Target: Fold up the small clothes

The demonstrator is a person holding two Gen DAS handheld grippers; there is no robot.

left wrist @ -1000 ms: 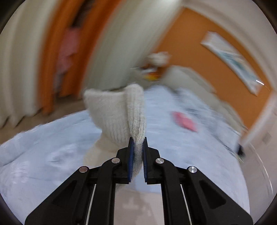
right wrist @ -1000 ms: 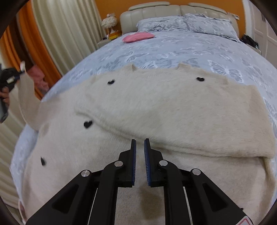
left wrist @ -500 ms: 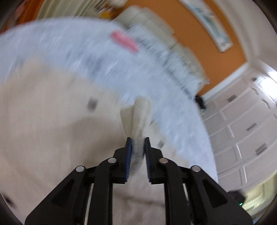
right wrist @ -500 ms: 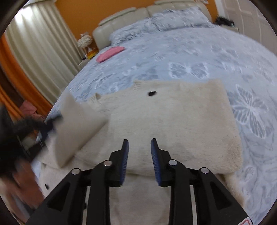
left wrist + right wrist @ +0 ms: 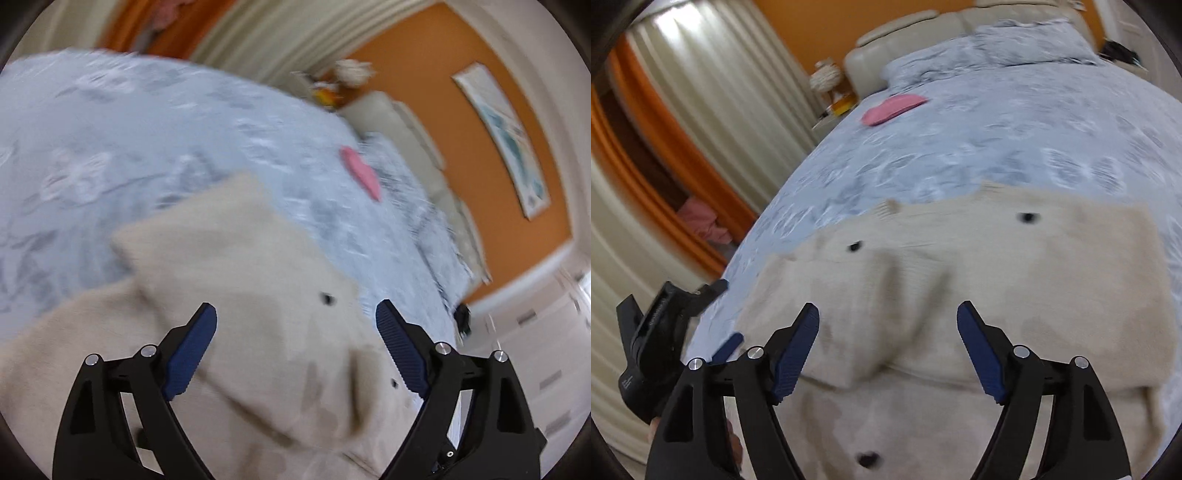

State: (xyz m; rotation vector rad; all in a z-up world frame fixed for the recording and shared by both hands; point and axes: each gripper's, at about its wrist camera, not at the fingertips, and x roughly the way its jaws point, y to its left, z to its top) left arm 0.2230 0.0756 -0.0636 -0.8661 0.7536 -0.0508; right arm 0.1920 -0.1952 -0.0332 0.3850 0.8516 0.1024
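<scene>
A cream knit sweater (image 5: 1015, 280) with small black dots lies spread on the bed, both sleeves folded across its body. It also shows in the left wrist view (image 5: 240, 295). My left gripper (image 5: 295, 339) is open and empty, hovering over the left folded sleeve. It also shows at the left edge of the right wrist view (image 5: 665, 332). My right gripper (image 5: 888, 339) is open and empty above the middle of the sweater.
The bed has a pale blue butterfly-print cover (image 5: 997, 140), with a pink item (image 5: 892, 109) near the pillows (image 5: 997, 48) and headboard. Curtains (image 5: 713, 110) and an orange wall stand to the left. White wardrobe doors (image 5: 546, 332) stand at the right.
My left gripper carried the sleeve over the sweater's body, let it go and opened wide. My right gripper went from nearly shut to wide open.
</scene>
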